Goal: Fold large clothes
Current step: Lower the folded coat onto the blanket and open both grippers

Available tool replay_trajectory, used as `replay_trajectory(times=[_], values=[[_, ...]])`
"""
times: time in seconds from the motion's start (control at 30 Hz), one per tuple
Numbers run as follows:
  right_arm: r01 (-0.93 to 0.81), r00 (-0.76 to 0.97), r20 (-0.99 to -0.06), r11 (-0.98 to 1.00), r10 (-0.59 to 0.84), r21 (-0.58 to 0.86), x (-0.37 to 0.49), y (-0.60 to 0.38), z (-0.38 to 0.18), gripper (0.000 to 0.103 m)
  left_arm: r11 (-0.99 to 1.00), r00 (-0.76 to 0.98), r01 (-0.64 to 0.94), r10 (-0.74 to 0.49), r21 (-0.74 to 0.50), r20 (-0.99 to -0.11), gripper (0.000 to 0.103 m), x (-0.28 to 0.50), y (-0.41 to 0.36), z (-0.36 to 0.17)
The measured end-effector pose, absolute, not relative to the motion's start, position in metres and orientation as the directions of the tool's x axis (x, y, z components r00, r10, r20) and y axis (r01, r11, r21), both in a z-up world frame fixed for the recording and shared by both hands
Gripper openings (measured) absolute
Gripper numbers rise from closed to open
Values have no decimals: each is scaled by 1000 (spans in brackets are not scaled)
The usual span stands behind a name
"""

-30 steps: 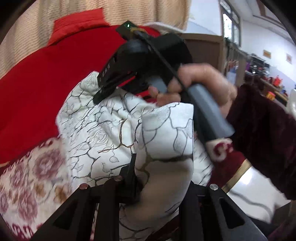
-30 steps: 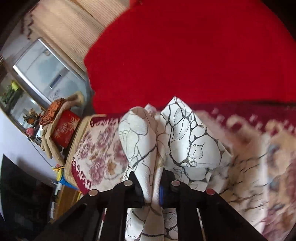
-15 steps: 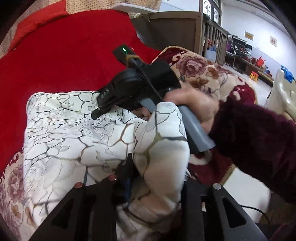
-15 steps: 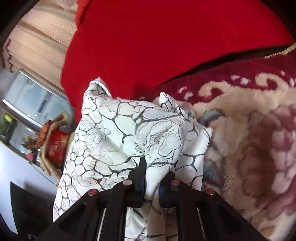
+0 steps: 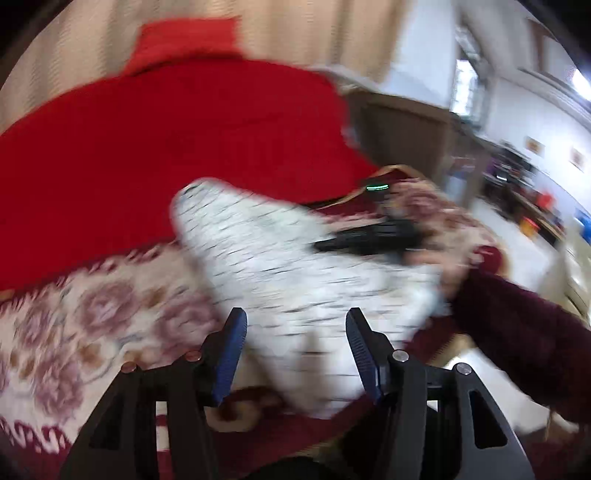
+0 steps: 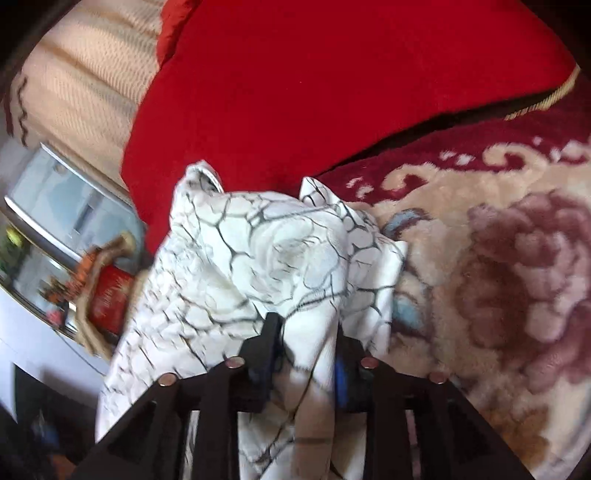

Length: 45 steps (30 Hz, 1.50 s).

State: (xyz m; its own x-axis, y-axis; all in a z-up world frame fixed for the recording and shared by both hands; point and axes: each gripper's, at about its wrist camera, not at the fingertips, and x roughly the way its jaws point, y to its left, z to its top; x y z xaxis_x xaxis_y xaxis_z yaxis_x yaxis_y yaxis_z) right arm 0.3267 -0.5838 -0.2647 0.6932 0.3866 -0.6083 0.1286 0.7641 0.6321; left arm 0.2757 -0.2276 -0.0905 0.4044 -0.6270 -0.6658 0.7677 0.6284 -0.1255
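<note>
The garment is white cloth with a black crackle and rose print (image 5: 280, 266). It lies bunched on the floral blanket (image 5: 92, 325). In the left wrist view, my left gripper (image 5: 295, 332) is open, its blue-padded fingers (image 5: 232, 347) apart above the cloth's near edge, holding nothing. That view is motion-blurred. In the right wrist view, my right gripper (image 6: 306, 332) is shut on a fold of the cloth (image 6: 266, 258), which rises between the jaws. The right gripper also shows in the left wrist view (image 5: 373, 236), at the cloth's far right side.
A red blanket (image 6: 332, 81) covers the bed beyond the cloth. Beige curtains (image 5: 295, 33) hang behind. A wooden bed frame (image 5: 399, 133) and the room's floor lie to the right. A glass cabinet with a red box (image 6: 107, 295) stands at the left.
My left gripper has opened and let go of the cloth, and has drawn back from it. The right gripper still holds its fold, and has moved farther from the left one.
</note>
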Motion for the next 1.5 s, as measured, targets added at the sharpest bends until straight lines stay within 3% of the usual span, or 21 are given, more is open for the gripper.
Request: replay_trajectory(times=[0.07, 0.23, 0.37, 0.43, 0.47, 0.6, 0.67, 0.8, 0.97, 1.13, 1.27, 1.5], values=[[202, 661, -698, 831, 274, 518, 319, -580, -259, 70, 654, 347, 738, -582, -169, -735, 56, 298, -237, -124], [259, 664, -737, 886, 127, 386, 282, -576, -218, 66, 640, 316, 723, -640, -259, -701, 55, 295, -246, -143], [194, 744, -664, 924, 81, 330, 240, -558, -161, 64, 650, 350, 741, -588, -169, -729, 55, 287, -259, -141], [128, 774, -626, 948, 89, 292, 217, -536, -136, 50, 654, 348, 738, -579, -166, -737, 55, 287, -259, -143], [108, 771, -629, 952, 102, 288, 213, -524, -132, 37, 656, 349, 737, -575, -161, -740, 56, 288, -265, -145], [99, 674, -711, 930, 199, 354, 208, -501, -173, 30, 662, 359, 740, -538, -118, -762, 58, 284, -275, -150], [138, 634, -751, 929, 184, 344, 208, -499, -213, 30, 655, 343, 748, -519, -107, -783, 65, 287, -284, -161], [162, 689, -691, 882, 220, 442, 200, -515, -242, 30, 664, 312, 735, -508, -135, -803, 79, 296, -292, -177], [151, 647, -731, 903, 217, 402, 206, -513, -227, 29, 637, 211, 721, -578, -273, -788, 77, 310, -275, -159], [119, 600, -756, 906, 260, 407, 214, -517, -209, 30, 641, 302, 702, -662, -309, -686, 77, 336, -243, -97], [101, 622, -719, 879, 309, 465, 228, -531, -183, 30, 737, 465, 652, -575, -178, -673, 77, 384, -249, -66], [120, 677, -684, 877, 271, 466, 316, -552, -135, 31, 791, 468, 600, -467, -117, -750, 77, 460, -309, -102]])
